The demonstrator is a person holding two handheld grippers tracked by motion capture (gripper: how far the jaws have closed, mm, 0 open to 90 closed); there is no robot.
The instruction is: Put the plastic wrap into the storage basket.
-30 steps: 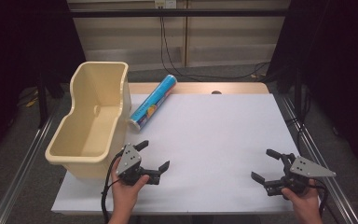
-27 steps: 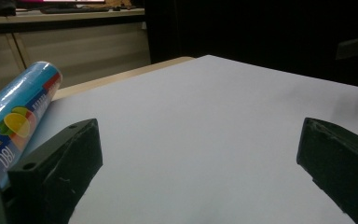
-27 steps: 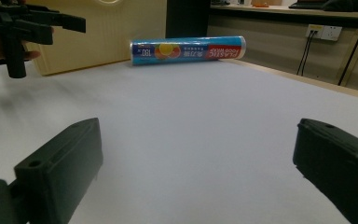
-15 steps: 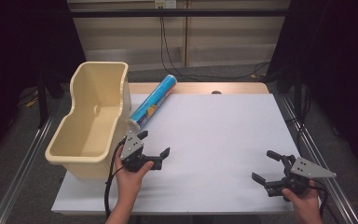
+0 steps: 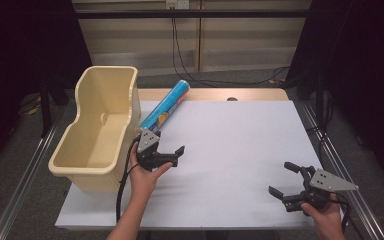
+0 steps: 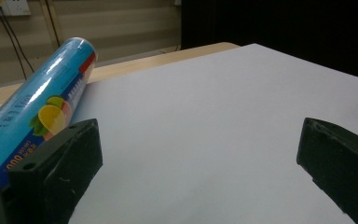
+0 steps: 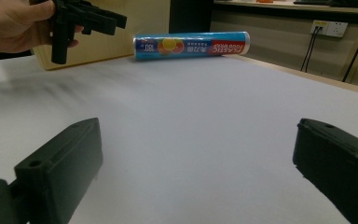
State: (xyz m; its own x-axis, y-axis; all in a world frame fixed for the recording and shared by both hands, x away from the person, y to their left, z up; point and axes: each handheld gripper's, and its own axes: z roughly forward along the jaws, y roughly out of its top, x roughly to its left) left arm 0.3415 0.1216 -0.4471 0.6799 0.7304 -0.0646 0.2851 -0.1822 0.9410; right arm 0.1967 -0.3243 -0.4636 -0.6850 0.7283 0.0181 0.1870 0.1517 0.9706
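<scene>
A blue roll of plastic wrap (image 5: pixel 165 106) lies diagonally on the white table top (image 5: pixel 230 145), beside the cream plastic bin (image 5: pixel 130 100). My left gripper (image 5: pixel 166 144) hovers open at the roll's near end, holding nothing. In the left gripper view the roll (image 6: pixel 32 112) lies just past the left jaw, with the gripper (image 6: pixel 198 163) wide open over bare table. My right gripper (image 5: pixel 280 178) is open and empty near the front right corner. In the right gripper view its jaws (image 7: pixel 198 163) frame bare table, with the roll (image 7: pixel 191 45) and the left gripper (image 7: pixel 91 37) farther off.
The bin hangs partly over the table's left edge and looks empty. A strip of wood-coloured table (image 5: pixel 215 94) shows behind the white sheet. Cables (image 5: pixel 180 55) hang down the wall behind, and metal rails (image 5: pixel 25 185) run along both sides.
My left gripper has moved forward, away from the person, toward the near end of the roll, staying open. The right gripper has barely shifted.
</scene>
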